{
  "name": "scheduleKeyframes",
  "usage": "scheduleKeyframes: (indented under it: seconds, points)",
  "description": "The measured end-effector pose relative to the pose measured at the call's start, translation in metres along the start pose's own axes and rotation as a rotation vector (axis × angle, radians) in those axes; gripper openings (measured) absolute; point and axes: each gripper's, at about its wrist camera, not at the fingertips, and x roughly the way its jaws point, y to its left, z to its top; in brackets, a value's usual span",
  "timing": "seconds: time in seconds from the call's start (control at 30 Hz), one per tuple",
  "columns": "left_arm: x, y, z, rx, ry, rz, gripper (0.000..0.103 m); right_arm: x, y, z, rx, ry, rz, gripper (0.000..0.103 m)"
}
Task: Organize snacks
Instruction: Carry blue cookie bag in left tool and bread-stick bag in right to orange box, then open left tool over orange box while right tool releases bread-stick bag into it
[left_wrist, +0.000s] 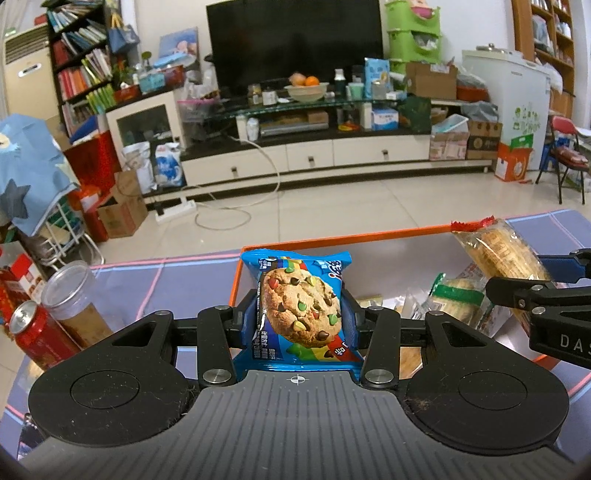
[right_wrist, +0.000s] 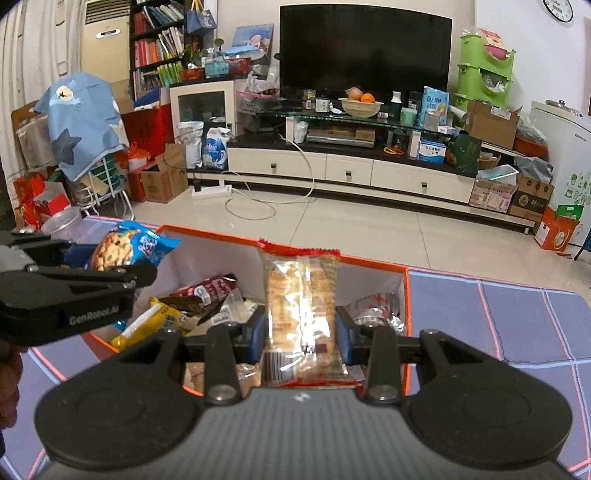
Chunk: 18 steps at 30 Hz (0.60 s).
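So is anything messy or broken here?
Nothing looks broken or spilled. Snack packs lie jumbled at all angles inside the orange-rimmed cardboard box; the blue chocolate-chip cookie packet and clear cracker packet are held above it.

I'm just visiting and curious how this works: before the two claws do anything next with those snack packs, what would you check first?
1. Left gripper clamps the cookie pack: ok.
2. Right gripper clamps the cracker pack: ok.
3. Both packs are over the orange box: ok.
4. Room left in the box: ok, other snacks lie low inside.
5. The two grippers are apart, not touching: ok.
6. Red can and clear tube stand outside the box, out of the way: ok.
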Motion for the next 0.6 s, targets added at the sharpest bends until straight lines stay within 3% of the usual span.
scheduleKeyframes:
  seconds: [0.6]
  points:
    - [0.0098,-0.0045,-0.0039,0.014,0.013,0.001,0.022,0.0077,0.0,-0.0063,0.0,0.012,-0.001,0.038]
